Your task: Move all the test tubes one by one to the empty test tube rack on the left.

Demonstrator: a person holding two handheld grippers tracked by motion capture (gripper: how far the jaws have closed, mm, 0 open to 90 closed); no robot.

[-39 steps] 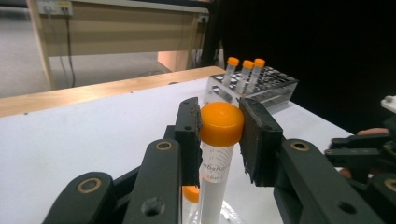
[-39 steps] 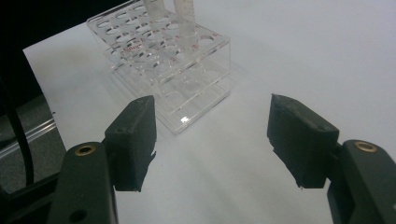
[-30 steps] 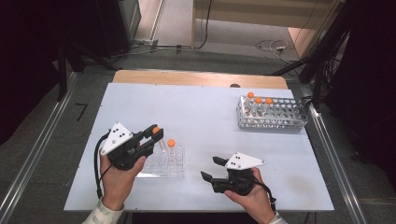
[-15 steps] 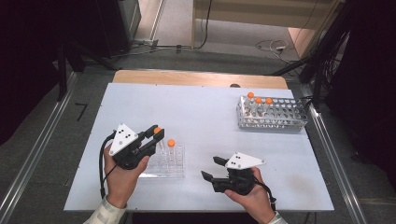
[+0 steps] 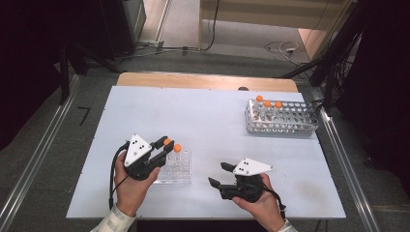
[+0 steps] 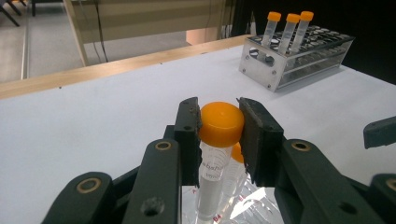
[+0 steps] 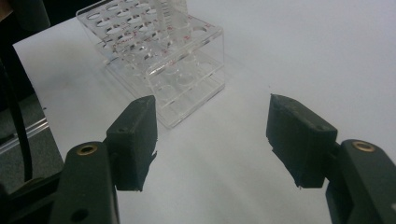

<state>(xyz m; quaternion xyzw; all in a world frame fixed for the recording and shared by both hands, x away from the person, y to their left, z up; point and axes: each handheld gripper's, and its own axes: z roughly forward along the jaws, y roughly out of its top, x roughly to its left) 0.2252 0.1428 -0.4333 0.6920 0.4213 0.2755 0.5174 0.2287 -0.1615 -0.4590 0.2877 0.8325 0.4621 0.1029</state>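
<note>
Gripping an orange-capped tube (image 6: 219,140) by its cap, the left gripper (image 5: 164,145) sits near the front-left corner of the white table (image 5: 212,116), with both pads pressed against the sides of the cap. The tube hangs upright between the jaws, its lower part among the holes of the clear plastic rack (image 5: 178,166); whether it rests on the bottom of a hole cannot be told. A second orange-capped tube (image 5: 177,149) stands in the same rack, just beside the held one. The clear rack lies near the front edge, left of the table's middle. The right gripper (image 5: 218,175) is held low over the table near the front edge, right of the clear rack and apart from it, its jaws spread wide with nothing between them; in the right gripper view the bare table surface shows between the two pads (image 7: 135,140), and the clear rack stands beyond them. A metal rack (image 5: 283,118) stands near the far-right corner, well apart from both grippers, with three orange-capped tubes (image 5: 267,107) upright at its left end.
</note>
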